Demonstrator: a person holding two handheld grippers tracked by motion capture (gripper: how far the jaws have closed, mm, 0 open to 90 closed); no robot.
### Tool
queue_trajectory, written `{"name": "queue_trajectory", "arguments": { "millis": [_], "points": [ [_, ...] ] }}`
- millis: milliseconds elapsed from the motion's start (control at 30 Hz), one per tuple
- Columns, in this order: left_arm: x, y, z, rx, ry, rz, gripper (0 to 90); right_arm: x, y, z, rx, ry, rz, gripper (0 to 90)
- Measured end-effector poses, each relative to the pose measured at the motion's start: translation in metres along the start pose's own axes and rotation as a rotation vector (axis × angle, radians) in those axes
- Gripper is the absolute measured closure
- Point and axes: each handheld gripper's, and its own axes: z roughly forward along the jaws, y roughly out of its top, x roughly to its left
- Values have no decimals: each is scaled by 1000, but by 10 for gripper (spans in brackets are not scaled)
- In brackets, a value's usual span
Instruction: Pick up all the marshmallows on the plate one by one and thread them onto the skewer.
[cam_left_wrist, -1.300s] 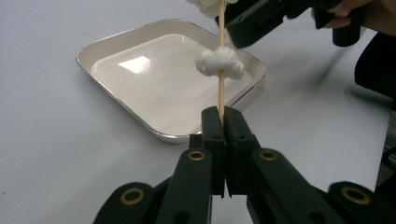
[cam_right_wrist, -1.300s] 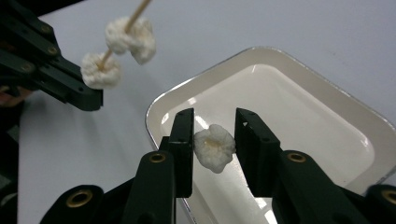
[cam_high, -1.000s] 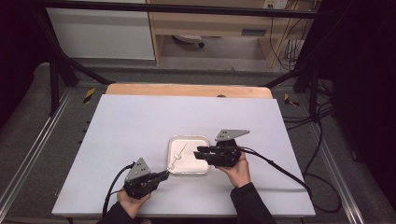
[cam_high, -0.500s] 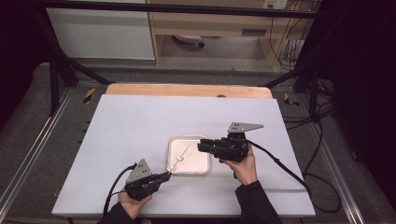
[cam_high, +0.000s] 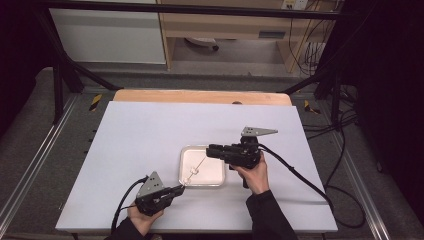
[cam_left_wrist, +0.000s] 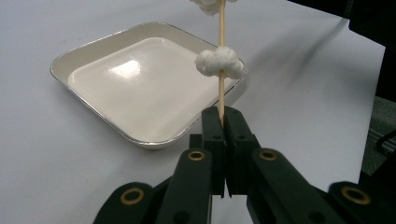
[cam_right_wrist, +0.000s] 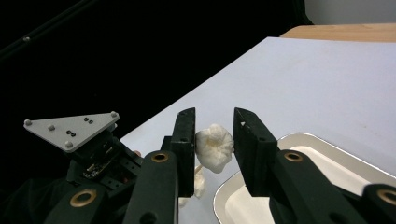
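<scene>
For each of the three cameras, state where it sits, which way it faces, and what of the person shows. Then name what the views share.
High view: fixed above the person's side, facing forward and down on the table; both hands, left claw and right claw show.
Left gripper view: rides the left claw, looking along its jaws, shut on the skewer, toward the tray.
Right gripper view: rides the right claw, looking back toward the left claw; its jaws flank a white puff.
Shared: tray, skewer and puffs.
</scene>
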Motion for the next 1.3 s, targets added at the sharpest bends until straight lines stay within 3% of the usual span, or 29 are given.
{"name": "queue_trajectory", "arguments": {
  "millis": [667,1033,1300],
  "points": [
    [1,-1,-1,-15,-5,-11,885,-1,-11,11,24,31,29,729],
    [1,-2,-2,-35,-9,-22,886,3,-19,16,-10,33,15,764],
    [1,-2,-2,-50,-10,-33,887,8,-27,20,-56,18,-21,785]
  ]
}}
